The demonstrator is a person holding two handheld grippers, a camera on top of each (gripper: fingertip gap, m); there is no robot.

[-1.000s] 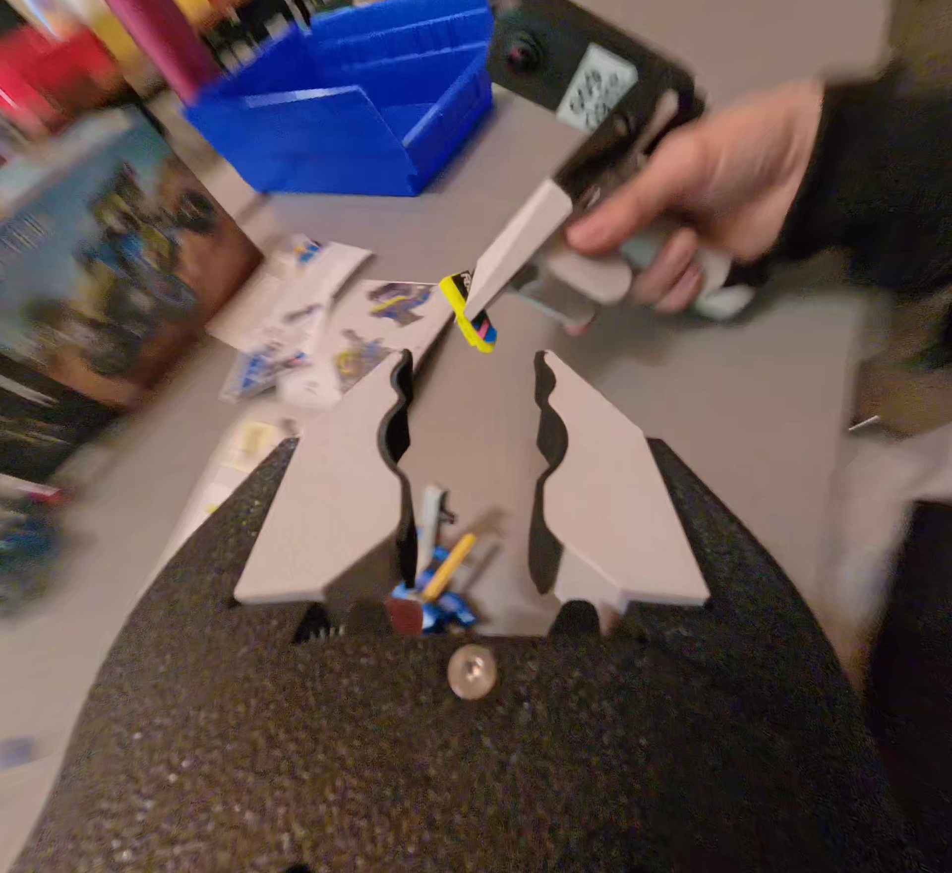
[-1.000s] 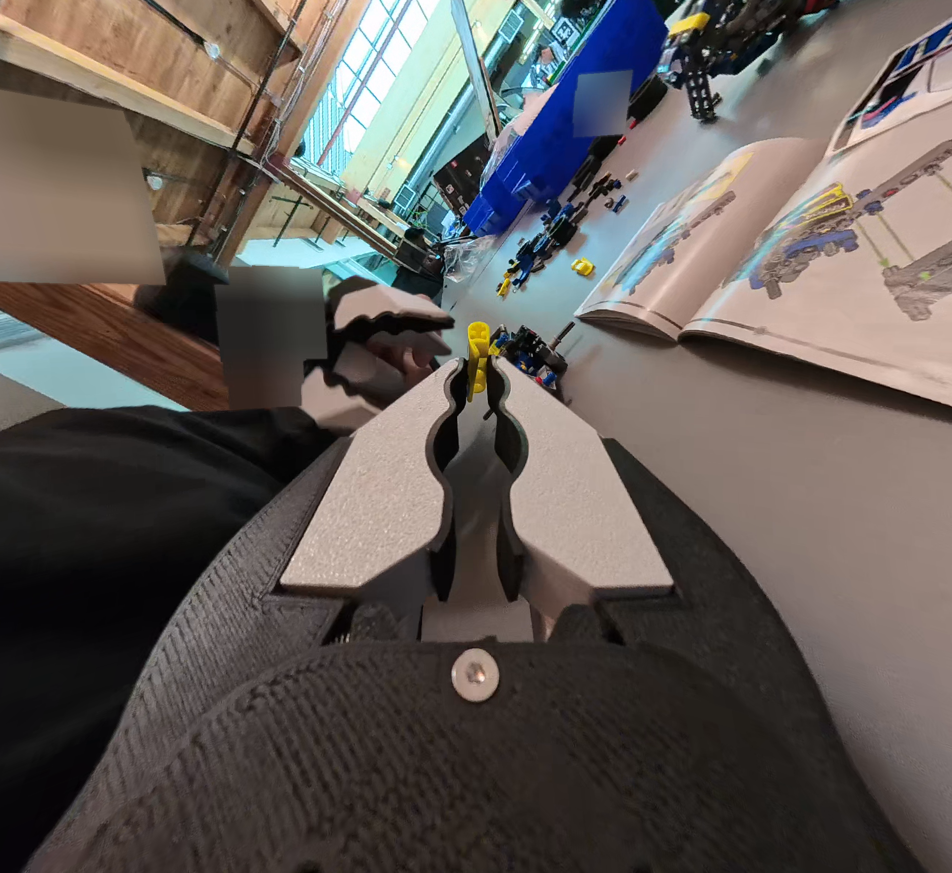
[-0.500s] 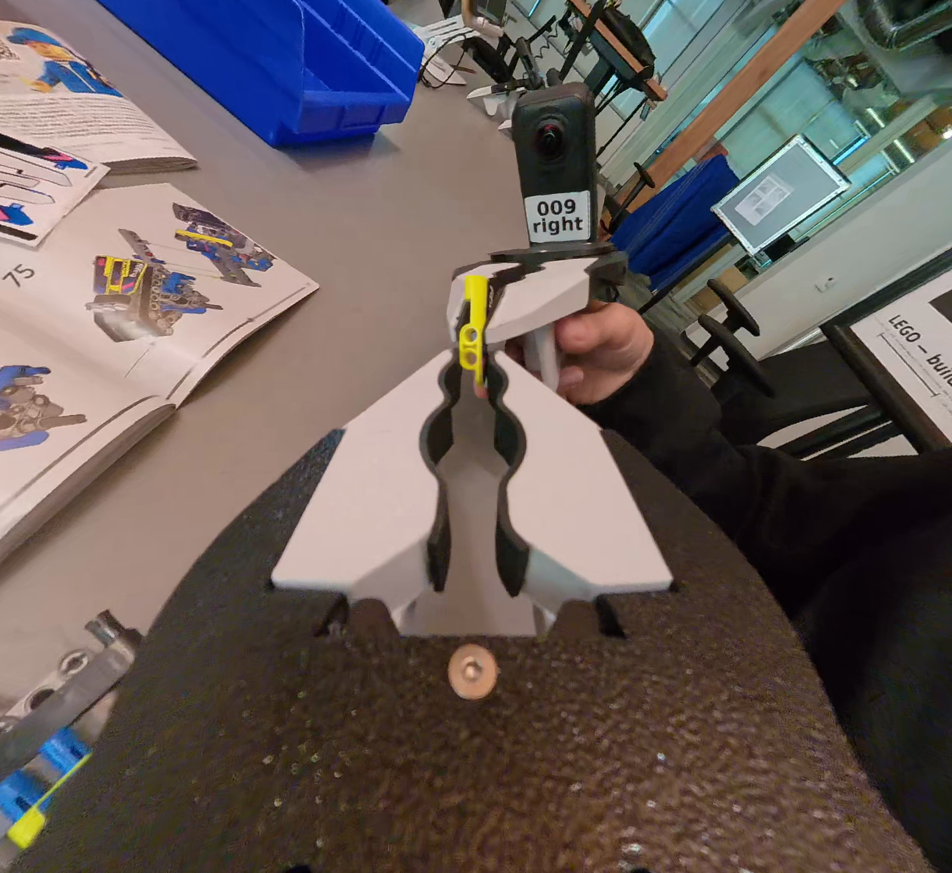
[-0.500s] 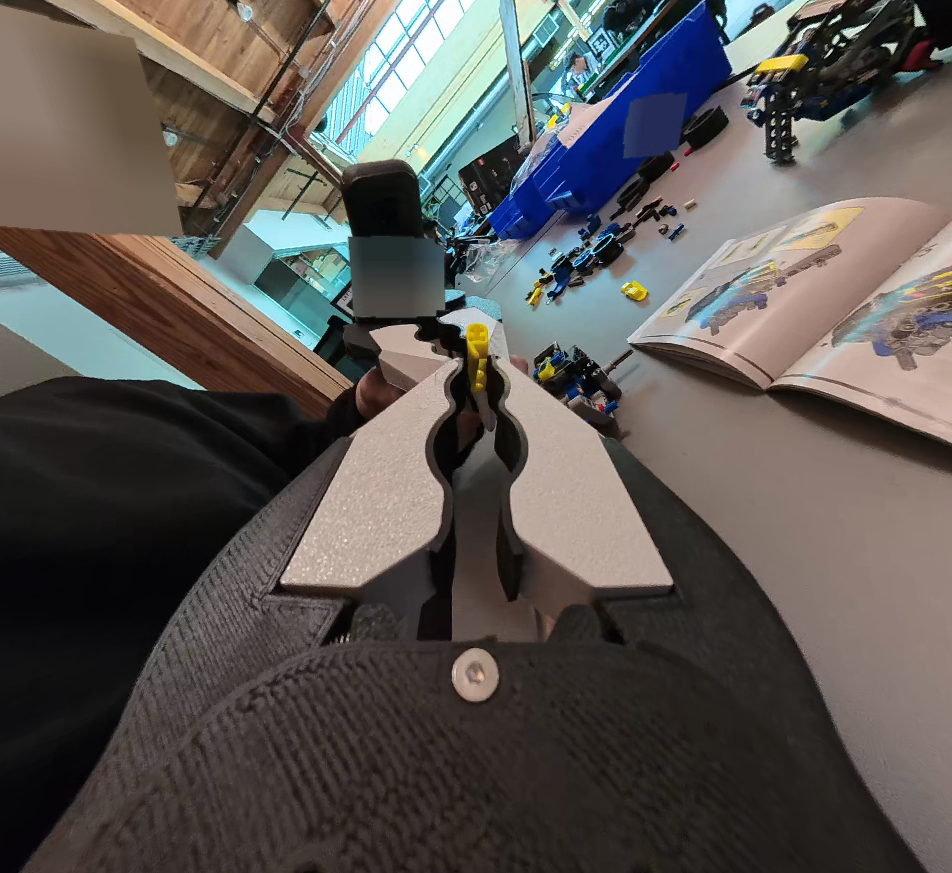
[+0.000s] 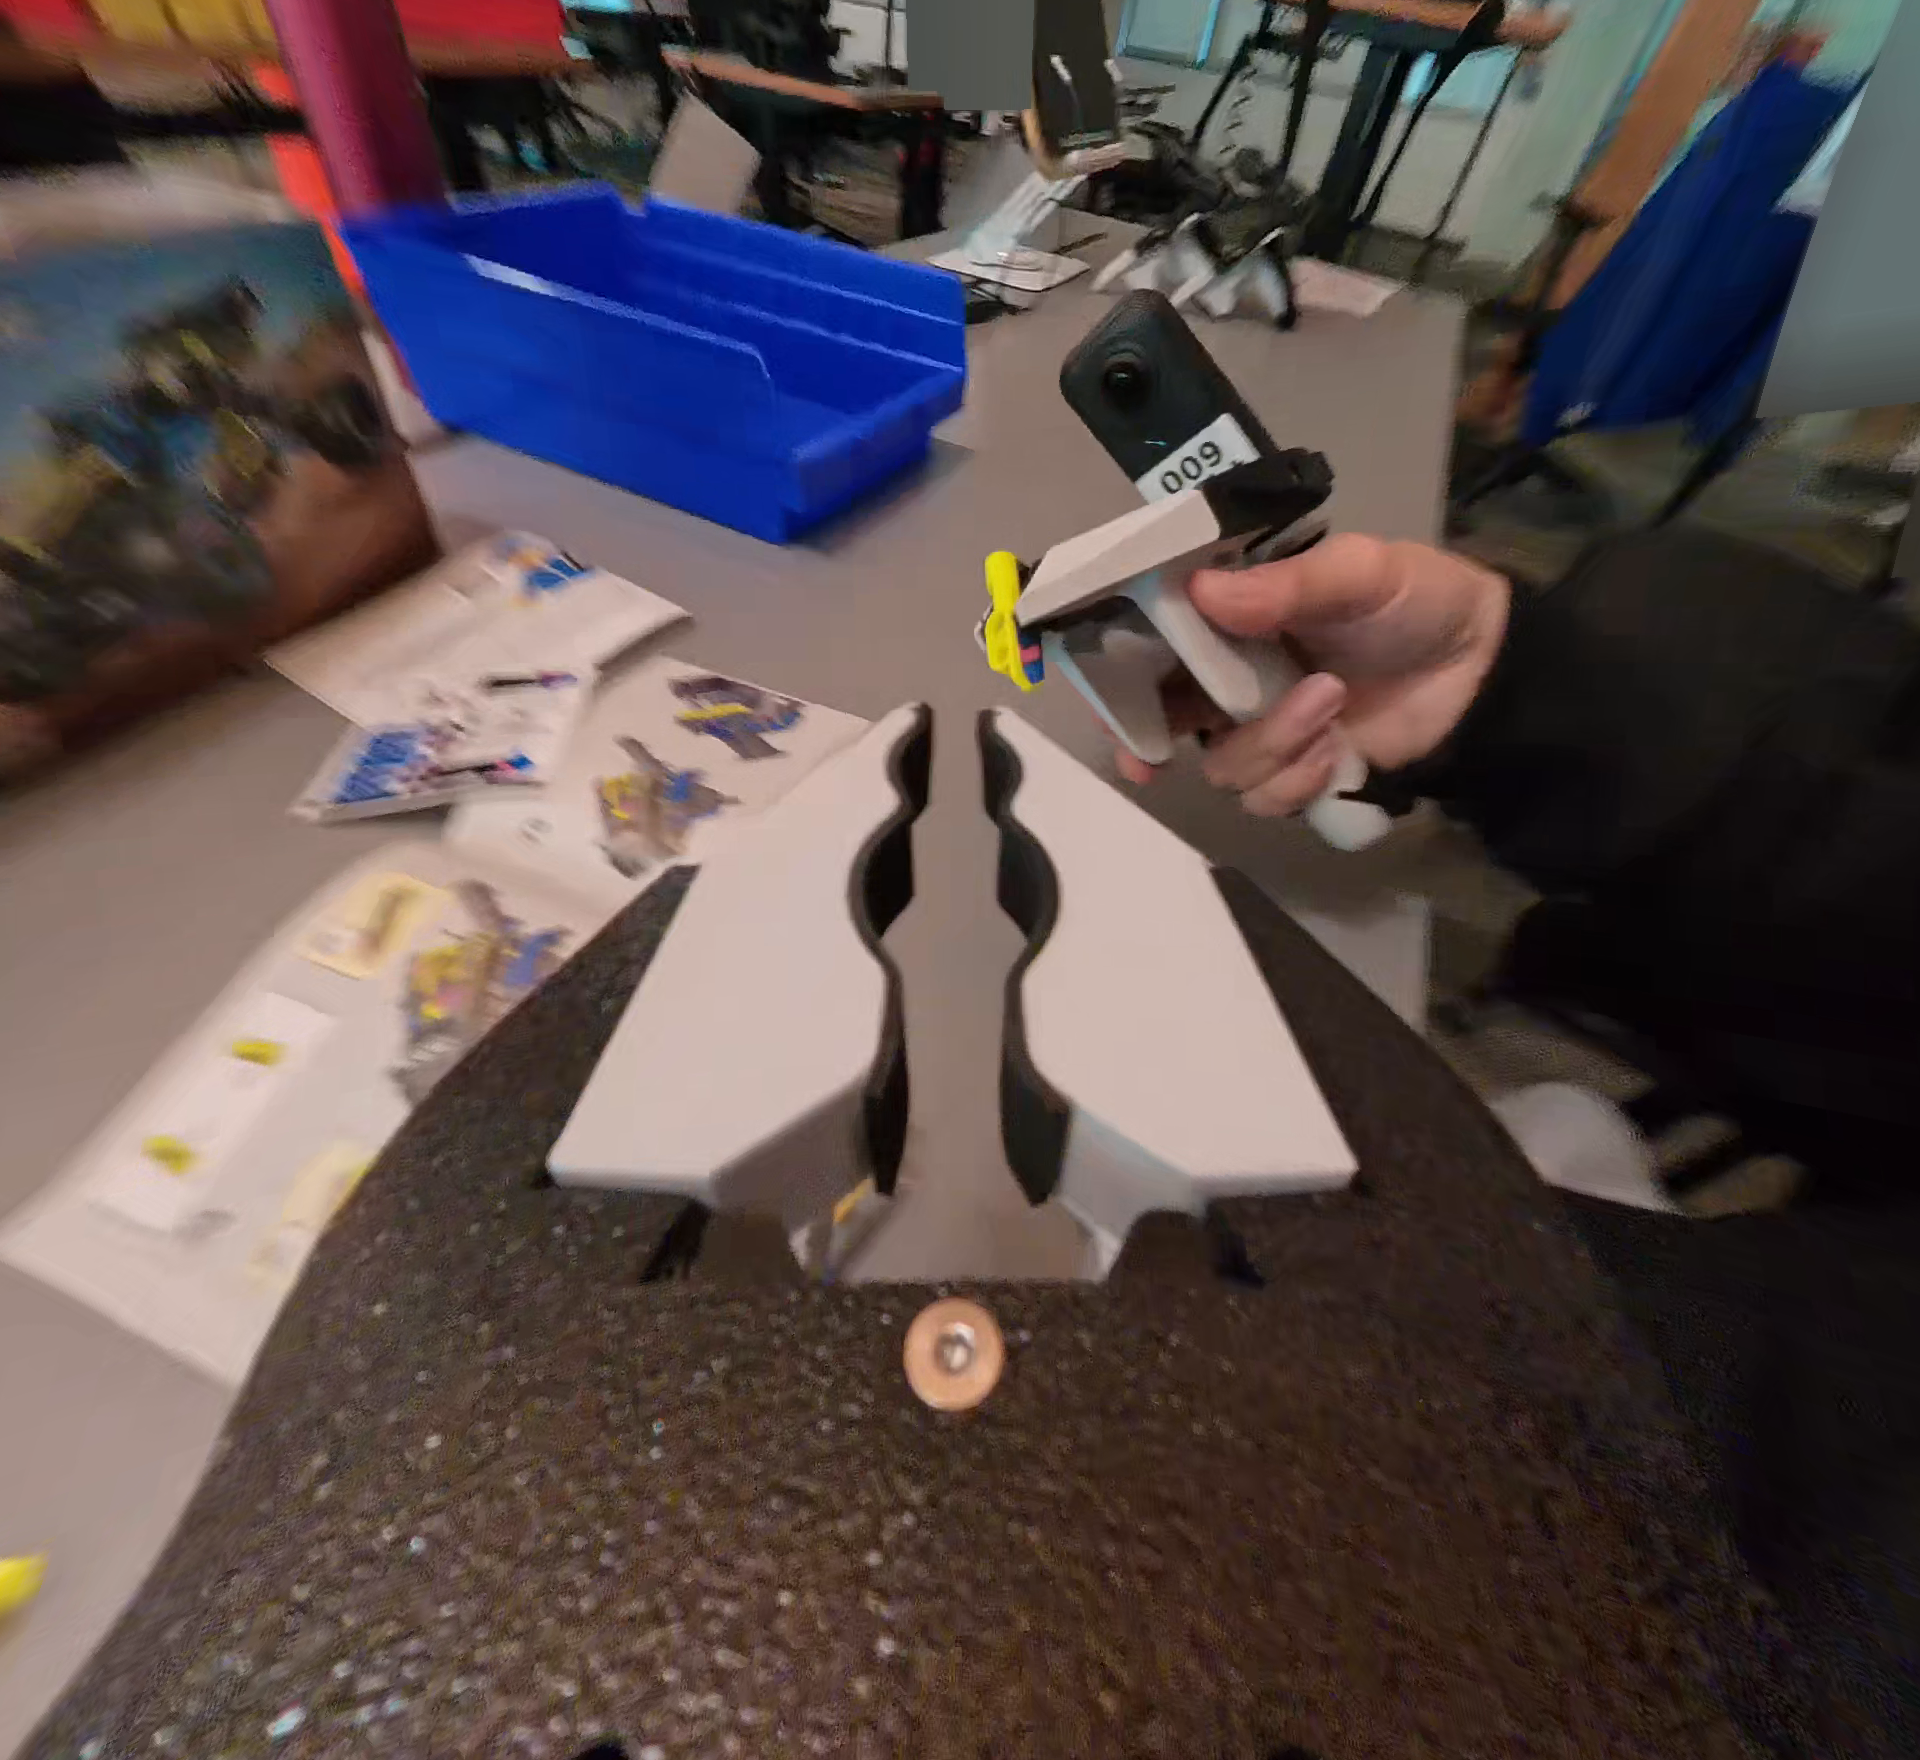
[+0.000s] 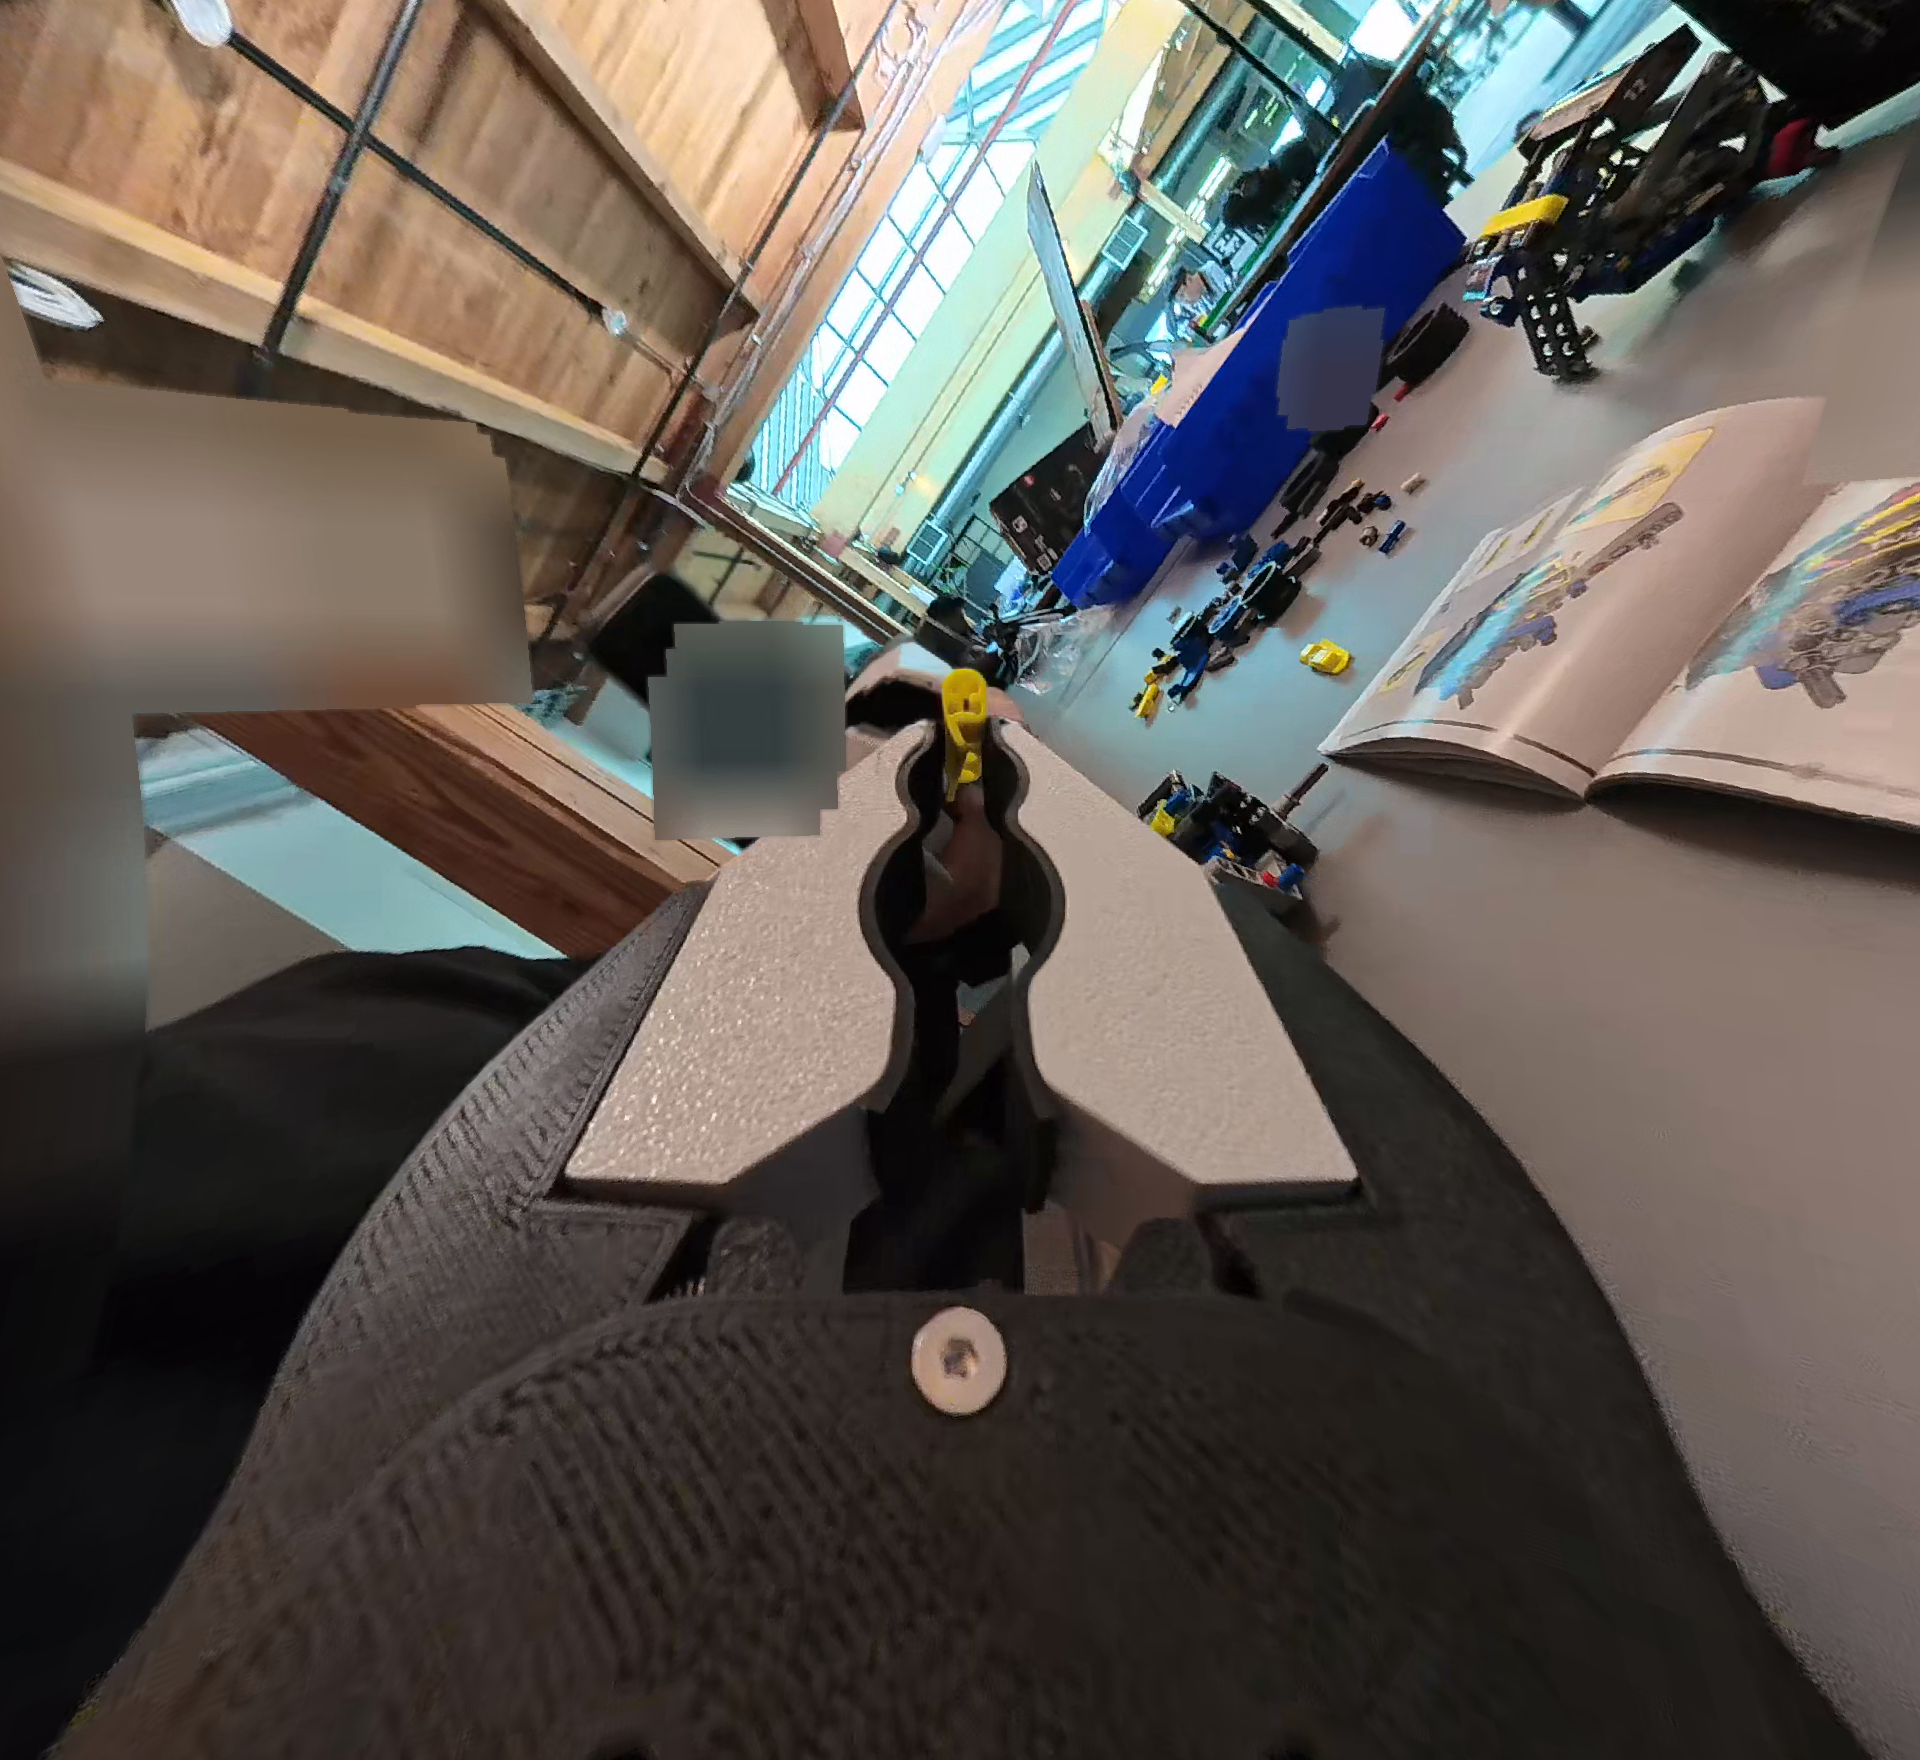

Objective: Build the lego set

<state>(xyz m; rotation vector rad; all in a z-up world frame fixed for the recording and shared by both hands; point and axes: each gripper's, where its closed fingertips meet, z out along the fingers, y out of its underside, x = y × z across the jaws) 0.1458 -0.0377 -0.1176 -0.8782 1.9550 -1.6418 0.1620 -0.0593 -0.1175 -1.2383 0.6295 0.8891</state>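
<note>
Above grey table [image 5: 831,609], R fingers [image 6: 1049,775] pinching yellow piece [image 6: 961,708]

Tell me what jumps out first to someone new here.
The yellow toy piece pinched at the tips of the right gripper, held up above the grey table. Behind it sits a big blue bin, with open instruction booklets spread to the left.

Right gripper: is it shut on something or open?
Shut. In its own wrist view the right gripper pinches a yellow toy-brick connector piece at the fingertips; the left wrist view shows that piece at its tips.
</note>
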